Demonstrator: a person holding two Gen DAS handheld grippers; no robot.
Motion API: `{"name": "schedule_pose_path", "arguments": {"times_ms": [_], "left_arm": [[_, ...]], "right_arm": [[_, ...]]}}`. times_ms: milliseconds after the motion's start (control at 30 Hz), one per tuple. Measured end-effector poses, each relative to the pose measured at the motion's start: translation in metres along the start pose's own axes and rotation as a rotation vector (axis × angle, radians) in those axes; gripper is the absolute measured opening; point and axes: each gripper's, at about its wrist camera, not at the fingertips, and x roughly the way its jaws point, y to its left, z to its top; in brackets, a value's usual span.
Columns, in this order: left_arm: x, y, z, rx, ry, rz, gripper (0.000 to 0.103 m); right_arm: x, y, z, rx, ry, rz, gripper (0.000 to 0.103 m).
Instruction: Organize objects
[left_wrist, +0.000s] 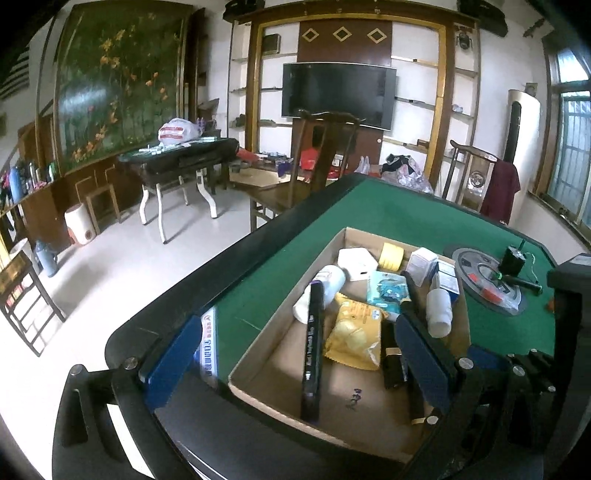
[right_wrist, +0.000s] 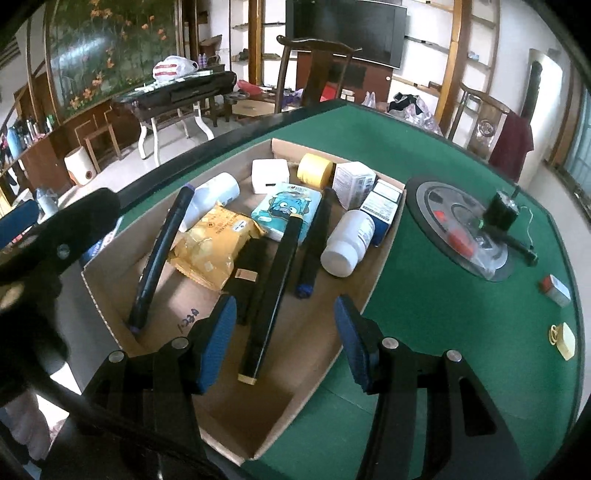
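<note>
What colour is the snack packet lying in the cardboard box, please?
Yellow-orange; the snack packet shows best in the right wrist view.

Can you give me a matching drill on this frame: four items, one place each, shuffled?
Items:
1. yellow tape roll
2. yellow snack packet
3. small red and white box
4. black motor

Places:
A. on the bare green felt, outside the cardboard box
B. far end of the cardboard box, beside the white square adapter
C. on the round centre plate of the table
D. in the cardboard box, between two long black markers

Pairs: 1-B, 2-D, 3-A, 4-C
</note>
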Motion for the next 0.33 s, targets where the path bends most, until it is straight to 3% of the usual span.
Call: {"name": "schedule_pose_path", "arguments": {"times_ms": [133,333], "left_arm": [[0.007,0.013,0.000,-0.046,0.032,0.008,0.102],[0.015,0.013,-0.003,-0.036,0.057,0.029,0.102]], "right_arm": [[0.004,0.003,0.002,-0.001,0.015,-0.003,0.054],[0.005,0.008,0.002,-0.012,0.019,-0.003,0.054]]}}
